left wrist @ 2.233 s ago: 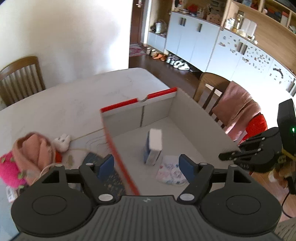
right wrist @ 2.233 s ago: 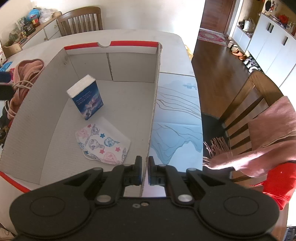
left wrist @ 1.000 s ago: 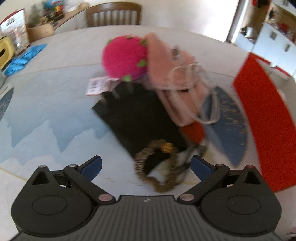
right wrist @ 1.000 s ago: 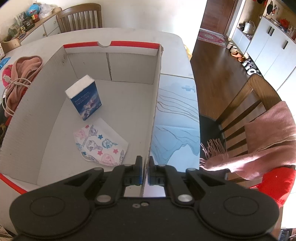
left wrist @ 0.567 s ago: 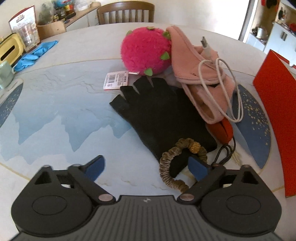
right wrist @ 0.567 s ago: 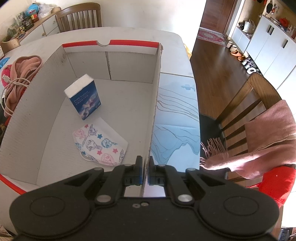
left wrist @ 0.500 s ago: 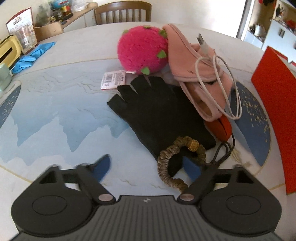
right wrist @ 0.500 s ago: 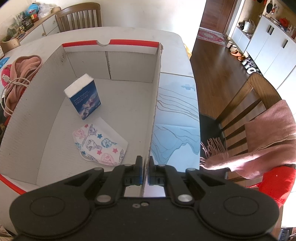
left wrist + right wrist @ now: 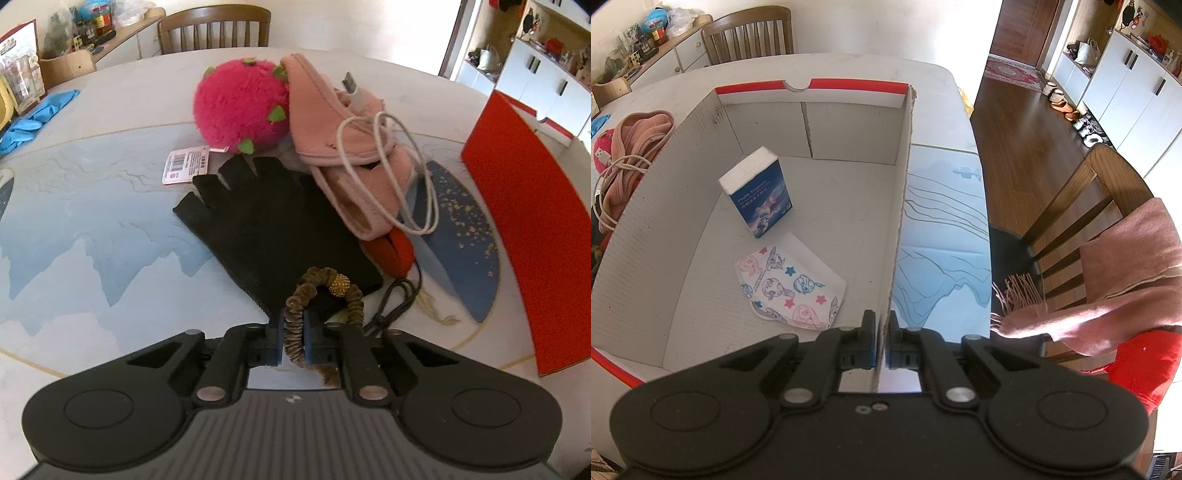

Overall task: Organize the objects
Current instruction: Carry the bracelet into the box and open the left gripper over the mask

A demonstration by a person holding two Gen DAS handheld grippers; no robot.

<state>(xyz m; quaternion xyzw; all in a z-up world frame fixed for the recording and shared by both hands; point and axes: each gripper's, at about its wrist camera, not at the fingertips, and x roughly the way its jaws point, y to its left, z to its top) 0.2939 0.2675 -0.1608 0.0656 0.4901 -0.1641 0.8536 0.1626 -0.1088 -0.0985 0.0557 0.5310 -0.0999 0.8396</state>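
In the left wrist view my left gripper (image 9: 293, 341) is closing on a brown hair scrunchie (image 9: 325, 295) with a gold bead; its near side sits pinched between the blue pads. The scrunchie lies on the cuff of a black fingerless glove (image 9: 273, 221). Beyond are a pink plush ball (image 9: 240, 107), a pink mitten (image 9: 343, 147) and a white cable (image 9: 402, 177). In the right wrist view my right gripper (image 9: 882, 345) is shut on the right wall of the cardboard box (image 9: 903, 192). Inside the box stand a blue tissue pack (image 9: 759, 194) and a cartoon face mask (image 9: 790, 284).
The box's red outer side (image 9: 524, 221) rises at the right of the left wrist view. An orange item (image 9: 395, 251) and a black cord (image 9: 395, 302) lie by the glove. Blue gloves (image 9: 33, 118) rest far left. A chair with a pink scarf (image 9: 1115, 273) stands beside the table.
My left gripper swung from the box over to the pile, came down over the scrunchie, and its jaws closed from wide open onto it. The right gripper kept its hold on the box wall.
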